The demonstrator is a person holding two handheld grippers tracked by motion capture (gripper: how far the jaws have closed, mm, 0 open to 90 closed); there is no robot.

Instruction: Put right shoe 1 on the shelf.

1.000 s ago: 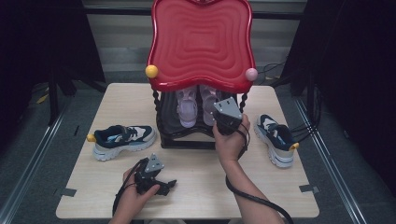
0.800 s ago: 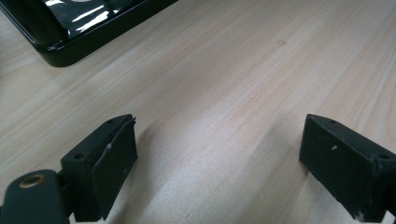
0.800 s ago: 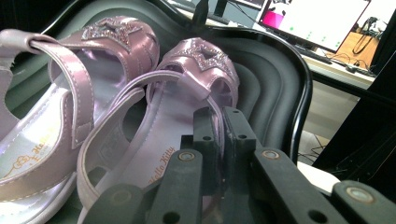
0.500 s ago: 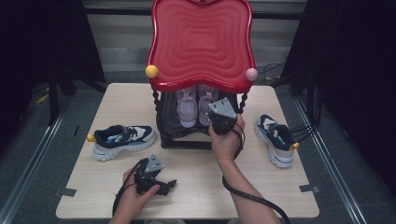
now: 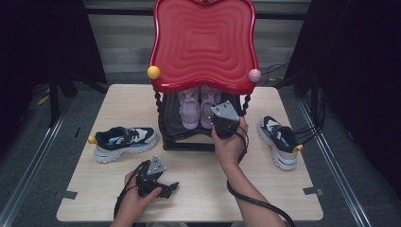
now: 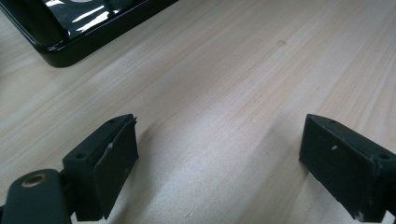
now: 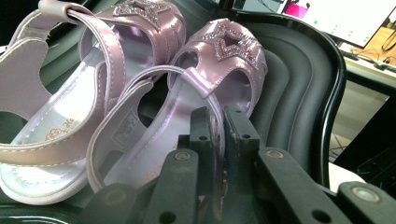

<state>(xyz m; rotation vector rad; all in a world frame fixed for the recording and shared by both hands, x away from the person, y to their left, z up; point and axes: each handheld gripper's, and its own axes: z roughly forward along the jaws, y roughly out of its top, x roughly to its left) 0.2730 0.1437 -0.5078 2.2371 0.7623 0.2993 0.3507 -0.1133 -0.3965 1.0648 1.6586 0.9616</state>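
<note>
A person is standing at a pale wooden table (image 5: 198, 189) with a gripper in each hand. The right gripper (image 7: 215, 133) is reaching into the lower shelf (image 7: 299, 88) of a small black stand, and its jaws are pinching the side edge of the right-hand sandal (image 7: 187, 116), with the thin lilac rim caught between the two pads. That sandal is lying on the dark shelf, touching its partner, the left-hand sandal (image 7: 70, 93), toes pointing inward; both are carrying a sparkly star on the front.

The red wavy top (image 5: 204, 42) of the stand is hanging over the shelf like a roof, so from the high view it is covering the front parts of the sandals, and the twisted black posts (image 5: 160, 111) are standing at the shelf's front corners. A yellow ball (image 5: 153, 72) and a pink ball (image 5: 254, 75) are sitting at the red top's front corners.

The left gripper (image 5: 158, 182) is resting low on the table near the front edge, well apart from the stand, its jaws spread wide with only bare wood between them.

Counting: two lilac sandals on the shelf, and two dark blue and white sneakers on the table, one sneaker (image 5: 124, 142) left of the stand and the other sneaker (image 5: 279, 141) right of it.
</note>
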